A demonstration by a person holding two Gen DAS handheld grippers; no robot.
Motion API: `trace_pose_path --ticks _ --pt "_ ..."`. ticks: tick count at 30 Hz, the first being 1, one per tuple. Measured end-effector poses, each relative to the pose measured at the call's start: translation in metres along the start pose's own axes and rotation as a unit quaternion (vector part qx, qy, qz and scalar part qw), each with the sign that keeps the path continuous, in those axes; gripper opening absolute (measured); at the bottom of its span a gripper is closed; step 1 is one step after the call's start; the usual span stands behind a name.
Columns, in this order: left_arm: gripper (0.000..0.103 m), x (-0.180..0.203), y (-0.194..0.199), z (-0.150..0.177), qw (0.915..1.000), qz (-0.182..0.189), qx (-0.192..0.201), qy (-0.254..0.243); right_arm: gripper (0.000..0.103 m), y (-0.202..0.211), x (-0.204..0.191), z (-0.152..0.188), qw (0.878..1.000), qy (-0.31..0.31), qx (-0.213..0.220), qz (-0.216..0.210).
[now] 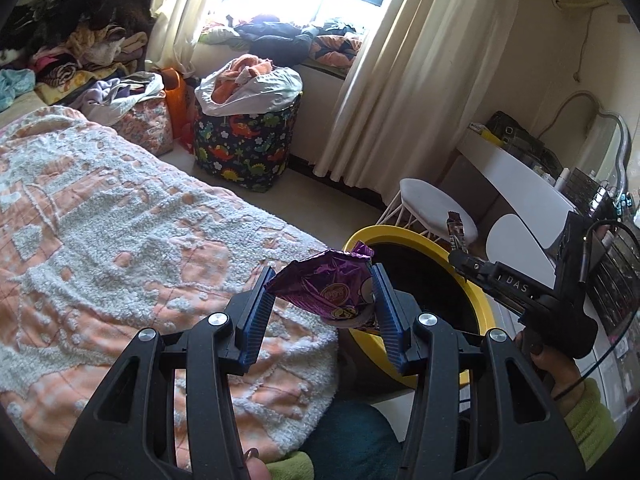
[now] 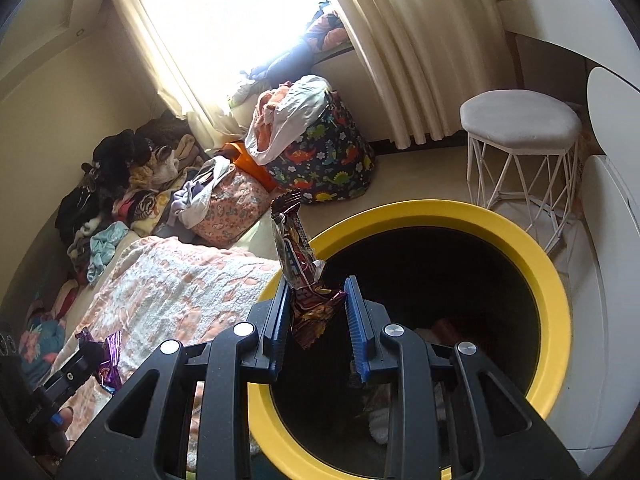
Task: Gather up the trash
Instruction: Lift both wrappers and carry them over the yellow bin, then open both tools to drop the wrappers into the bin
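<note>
A crumpled purple snack wrapper [image 1: 320, 286] is pinched between the blue pads of my left gripper [image 1: 323, 278], held over the bed's edge beside the bin. The bin has a yellow rim [image 1: 424, 240] and a dark inside. My right gripper [image 2: 319, 284] is shut on a brown and red bar wrapper [image 2: 294, 248] that sticks up above the jaws, over the near left part of the yellow rim [image 2: 520, 232]. In the left wrist view the right gripper [image 1: 456, 258] shows with its bar wrapper [image 1: 456, 228]. In the right wrist view the left gripper [image 2: 90, 352] shows with the purple wrapper [image 2: 114, 350].
A bed with a peach and white blanket [image 1: 120, 240] lies left of the bin. A dinosaur-print bag [image 1: 244, 144] stuffed with cloth stands by the curtained window. A white stool [image 2: 520, 120] and a white desk [image 1: 512, 168] stand to the right. Clothes are piled at the bed's far end [image 2: 132, 184].
</note>
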State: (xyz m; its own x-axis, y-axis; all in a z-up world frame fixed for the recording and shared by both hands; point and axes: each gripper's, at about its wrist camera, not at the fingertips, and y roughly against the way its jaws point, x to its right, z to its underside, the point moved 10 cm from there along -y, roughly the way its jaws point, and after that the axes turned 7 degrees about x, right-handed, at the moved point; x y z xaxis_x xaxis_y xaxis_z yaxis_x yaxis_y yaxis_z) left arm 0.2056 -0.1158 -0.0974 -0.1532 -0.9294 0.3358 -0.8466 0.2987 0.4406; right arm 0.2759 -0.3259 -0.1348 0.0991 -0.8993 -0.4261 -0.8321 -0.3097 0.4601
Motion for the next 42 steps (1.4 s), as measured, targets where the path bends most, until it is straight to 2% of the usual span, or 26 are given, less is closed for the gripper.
trace_pose_path --ticks 14,23,32,42 --pt "0.040 0.047 -0.018 0.007 0.9983 0.038 -0.015 -0.041 0.026 0.007 0.056 -0.008 0.998 -0.039 0.002 0.046" --pt "0.040 0.073 -0.044 0.022 0.9950 0.053 -0.039 -0.075 0.026 0.009 0.067 -0.002 0.998 -0.038 -0.012 0.053" --pt "0.041 0.096 -0.074 0.044 0.9898 0.071 -0.074 -0.099 0.028 0.006 0.077 0.003 0.996 -0.063 -0.023 0.053" --pt "0.042 0.107 -0.099 0.064 0.9845 0.073 -0.109 -0.116 0.031 0.006 0.086 0.006 0.995 -0.081 -0.027 0.060"
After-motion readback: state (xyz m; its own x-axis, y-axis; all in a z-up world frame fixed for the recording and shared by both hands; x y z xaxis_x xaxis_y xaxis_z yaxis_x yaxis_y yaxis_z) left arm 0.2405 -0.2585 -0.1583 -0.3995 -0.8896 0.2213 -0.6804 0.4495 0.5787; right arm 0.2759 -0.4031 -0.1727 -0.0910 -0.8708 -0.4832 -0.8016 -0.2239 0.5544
